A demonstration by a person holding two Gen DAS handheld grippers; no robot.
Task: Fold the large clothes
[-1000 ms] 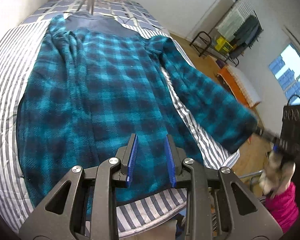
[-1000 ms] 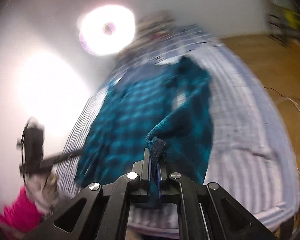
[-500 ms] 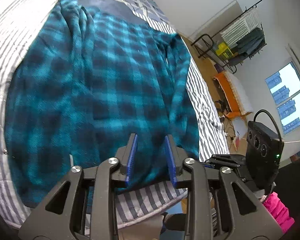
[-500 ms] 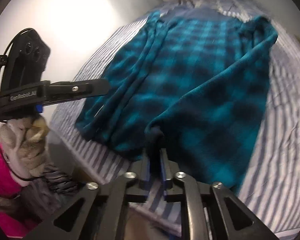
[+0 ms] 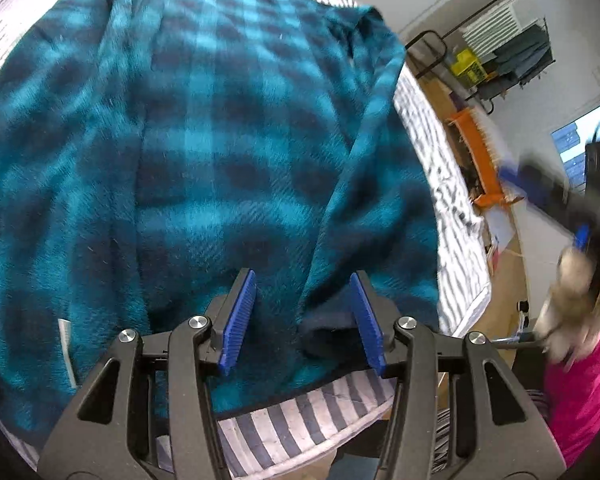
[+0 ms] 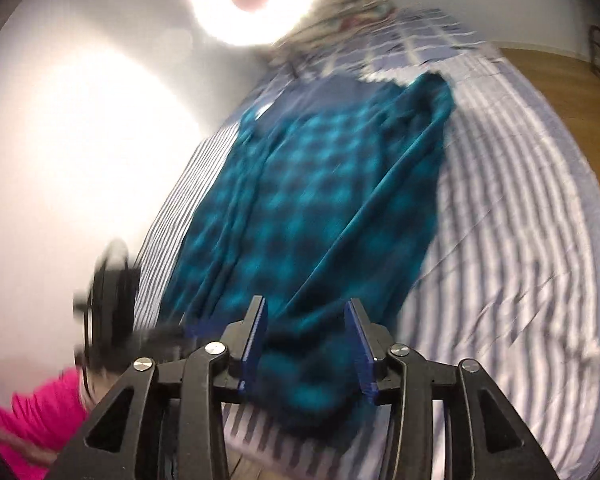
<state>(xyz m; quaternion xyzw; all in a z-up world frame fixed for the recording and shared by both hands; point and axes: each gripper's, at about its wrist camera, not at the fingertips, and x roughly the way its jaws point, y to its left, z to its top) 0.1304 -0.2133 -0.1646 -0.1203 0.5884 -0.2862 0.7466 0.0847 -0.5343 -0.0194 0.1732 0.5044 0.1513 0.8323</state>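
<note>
- On the striped bed cover point(image 5: 300, 428), the teal plaid garment point(image 5: 220, 152) is lying spread out, both sleeves folded in over the body, hem near the front edge of the bed.
- L gripper point(image 5: 304, 316) is hanging just above the hem; its jaws have just been opening and are standing apart, blue pads point(image 5: 240, 316) not pressing anything. The dark cuff point(image 5: 324, 332) is lying below, between them.
- R gripper point(image 6: 306, 346) has just been opening too; jaws are spread, the cloth is lying loose under them, not pinched.
- In the left wrist view, the R gripper is showing blurred at the right, beside a pink sleeve point(image 5: 580, 392).
</note>
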